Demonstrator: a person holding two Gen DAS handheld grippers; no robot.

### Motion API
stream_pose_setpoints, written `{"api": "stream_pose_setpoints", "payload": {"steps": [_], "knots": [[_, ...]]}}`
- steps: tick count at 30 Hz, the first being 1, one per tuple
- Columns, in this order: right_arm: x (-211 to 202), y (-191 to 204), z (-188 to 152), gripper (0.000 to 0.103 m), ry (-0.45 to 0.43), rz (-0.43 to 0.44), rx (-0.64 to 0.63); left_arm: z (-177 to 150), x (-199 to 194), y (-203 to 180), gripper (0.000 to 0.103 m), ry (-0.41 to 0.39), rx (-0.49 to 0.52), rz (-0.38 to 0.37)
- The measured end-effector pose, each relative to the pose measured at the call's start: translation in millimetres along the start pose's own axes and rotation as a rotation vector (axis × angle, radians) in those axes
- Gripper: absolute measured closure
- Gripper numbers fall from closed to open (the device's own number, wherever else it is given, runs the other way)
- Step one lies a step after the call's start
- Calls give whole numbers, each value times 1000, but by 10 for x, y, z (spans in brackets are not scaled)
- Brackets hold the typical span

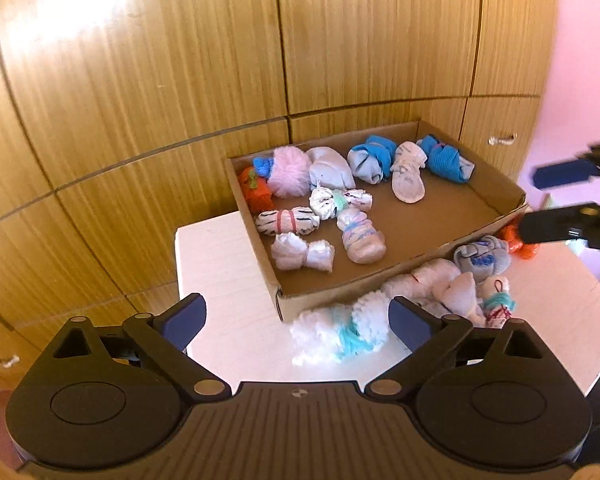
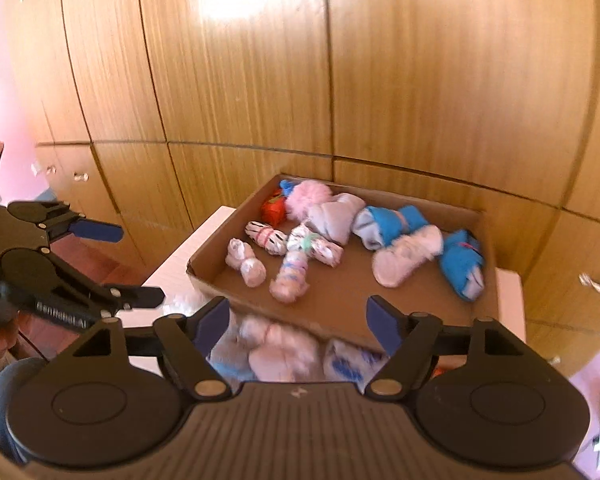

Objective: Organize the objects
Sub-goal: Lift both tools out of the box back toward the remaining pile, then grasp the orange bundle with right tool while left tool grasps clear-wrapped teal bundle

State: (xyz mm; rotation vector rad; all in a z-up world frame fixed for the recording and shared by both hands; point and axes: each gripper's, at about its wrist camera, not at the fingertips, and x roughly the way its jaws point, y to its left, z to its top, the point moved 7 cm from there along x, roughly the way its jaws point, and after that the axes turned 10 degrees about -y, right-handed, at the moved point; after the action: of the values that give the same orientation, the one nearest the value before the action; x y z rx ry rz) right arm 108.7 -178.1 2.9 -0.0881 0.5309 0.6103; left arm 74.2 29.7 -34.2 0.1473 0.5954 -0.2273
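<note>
At the left of the scene the left gripper (image 1: 297, 322) hangs over the near left part of the white desk (image 1: 220, 272), jaws spread wide and holding nothing. Just ahead of it and a little to its right lies a fluffy white bundle with a turquoise tie (image 1: 340, 334), on the desk against the near wall of the cardboard box (image 1: 340, 288). Its long axis runs across the gripper's line of sight, roughly along the box wall, so the two fingers would straddle its tied waist if the tool goes forward and slightly right.

Further right, still outside the box along the same near edge, sit more rolled socks: a white roll (image 1: 424, 280), a grey one with blue print (image 1: 482, 256) and an orange one (image 1: 518, 240) near the box's near right corner. Inside the box about a dozen bundles already lie, mostly toward its far and left walls, with the near right floor bare.

The right gripper (image 2: 298, 324), also wide open and empty, hovers over that loose pile; its view of the pile is blurred. By my reading the left tool is nearer the fluffy bundle, the right one nearer the grey and orange rolls, and the box lies straight beyond both.
</note>
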Motion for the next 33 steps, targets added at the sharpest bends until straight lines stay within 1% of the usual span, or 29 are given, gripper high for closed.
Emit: {"api": "stream_pose_setpoints", "payload": {"steps": [2, 4, 8, 10, 12, 16, 19, 21, 26, 29, 33], "knots": [[-157, -37, -84, 28, -27, -16, 6, -65, -85, 35, 3, -30, -20, 13], [-283, -101, -202, 24, -56, -55, 4, -143, -156, 74, 2, -64, -37, 39], [-432, -276, -557, 23, -92, -124, 43, -323, -196, 56, 1, -116, -43, 82], [-411, -347, -720, 23, -96, -161, 47, -406, -145, -12, 1, -112, -42, 76], [-365, -447, -847, 23, -81, -205, 54, -441, -91, -79, 1, -109, -55, 58], [-185, -629, -926, 23, -67, -252, 87, -475, 56, -185, 1, -93, -95, 45], [-104, -706, -957, 23, -66, -267, 100, -505, 172, -227, 1, -79, -107, 42], [-28, -739, -953, 23, -71, -273, 83, -524, 243, -217, 1, -69, -126, 37], [109, -822, -980, 23, -58, -273, 53, -546, 359, -104, 2, -49, -171, 39], [148, -876, -995, 23, -53, -269, 57, -528, 416, -3, 2, -45, -199, 46], [201, -918, -1010, 23, -49, -262, 62, -507, 495, -29, 3, -31, -205, 15]]}}
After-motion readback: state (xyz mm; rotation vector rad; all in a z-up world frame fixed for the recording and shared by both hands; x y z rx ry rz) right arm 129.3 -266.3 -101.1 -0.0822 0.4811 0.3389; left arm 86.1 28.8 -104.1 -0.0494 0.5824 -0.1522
